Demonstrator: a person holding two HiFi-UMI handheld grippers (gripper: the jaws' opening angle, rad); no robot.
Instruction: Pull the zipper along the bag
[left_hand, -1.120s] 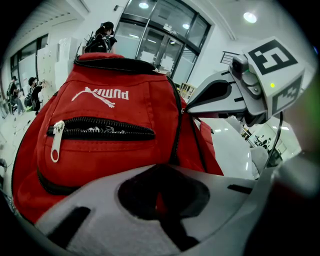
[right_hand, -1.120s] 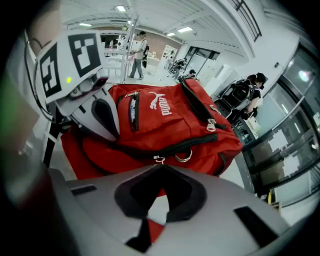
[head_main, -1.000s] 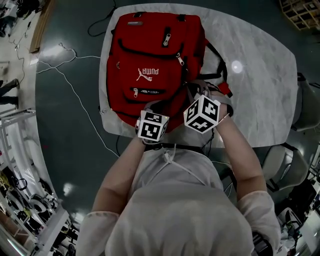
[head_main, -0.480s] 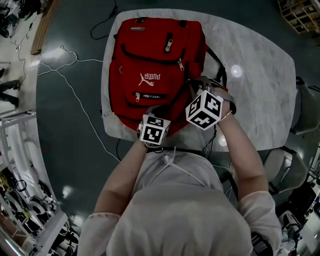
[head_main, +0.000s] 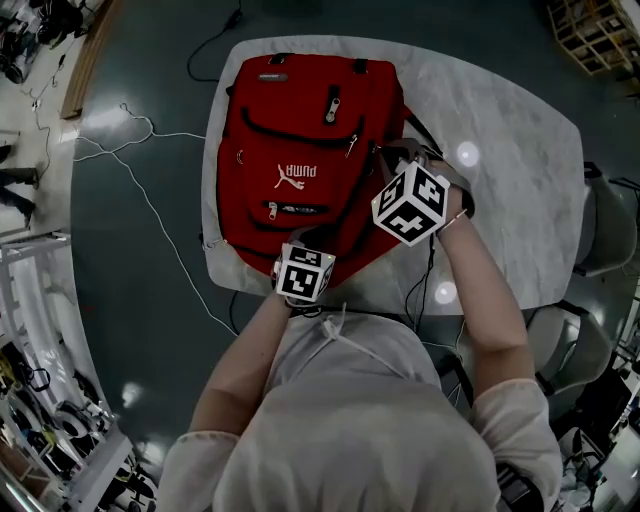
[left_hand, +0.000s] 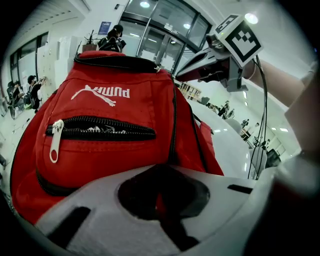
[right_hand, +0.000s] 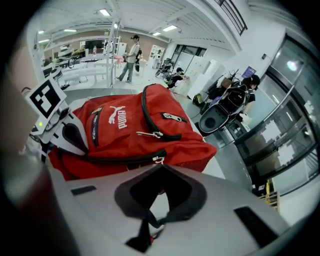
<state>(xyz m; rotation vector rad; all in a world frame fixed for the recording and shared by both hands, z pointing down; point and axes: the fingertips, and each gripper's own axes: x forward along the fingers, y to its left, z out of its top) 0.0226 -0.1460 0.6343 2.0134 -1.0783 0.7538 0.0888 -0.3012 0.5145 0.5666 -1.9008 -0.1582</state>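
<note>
A red backpack (head_main: 310, 150) lies flat on the white marble table (head_main: 510, 150), with its front pockets up. My left gripper (head_main: 304, 242) is at the bag's near bottom edge, shut on a fold of red fabric (left_hand: 159, 200). My right gripper (head_main: 386, 165) is at the bag's right side, by the main zipper (right_hand: 125, 159). It is shut on a dark pull strap (right_hand: 148, 227), and the silver slider (right_hand: 159, 160) sits just beyond its jaws. Each gripper shows in the other's view: the right gripper (left_hand: 220, 55) and the left gripper (right_hand: 65, 132).
The front pocket zipper (left_hand: 100, 126) has its white pull (left_hand: 55, 142) at the left end. Black shoulder straps (head_main: 432, 140) trail off the bag's right side. White cables (head_main: 150, 190) lie on the floor to the left, and a chair (head_main: 605, 225) stands at the right. People stand far off in the room.
My right gripper has moved away from me along the bag's right side. The left gripper has stayed at the bag's near edge.
</note>
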